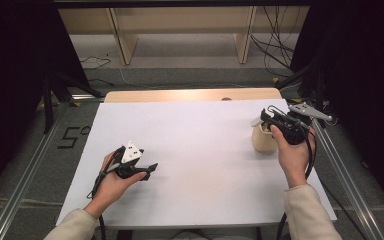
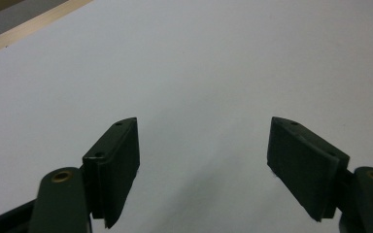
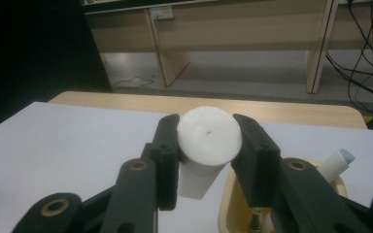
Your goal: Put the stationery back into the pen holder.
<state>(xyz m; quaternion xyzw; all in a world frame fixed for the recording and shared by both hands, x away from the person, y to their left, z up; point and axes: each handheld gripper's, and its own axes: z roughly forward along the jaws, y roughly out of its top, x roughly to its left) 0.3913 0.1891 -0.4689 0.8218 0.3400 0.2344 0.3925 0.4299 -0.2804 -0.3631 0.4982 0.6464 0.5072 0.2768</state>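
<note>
My right gripper (image 1: 266, 121) (image 3: 205, 127) is shut on a white cylindrical tube (image 3: 208, 145) (image 1: 256, 121), its pads pressing both sides of the tube's round flat end. It holds the tube just above a beige cup (image 1: 263, 141) (image 3: 229, 204) at the table's right side. Inside the cup stands another white tube with a pale blue tip (image 3: 336, 162). My left gripper (image 1: 151, 169) (image 2: 204, 145) rests low over the white tabletop (image 2: 213, 63) at the front left, open, with nothing between its jaws.
A white sheet (image 1: 195, 150) covers the table, with a wooden edge (image 1: 190, 95) showing at the back. Beyond it are wooden shelf legs (image 1: 125, 45) and loose cables (image 1: 275, 45) on the floor. Metal rails (image 1: 340, 165) run along both sides.
</note>
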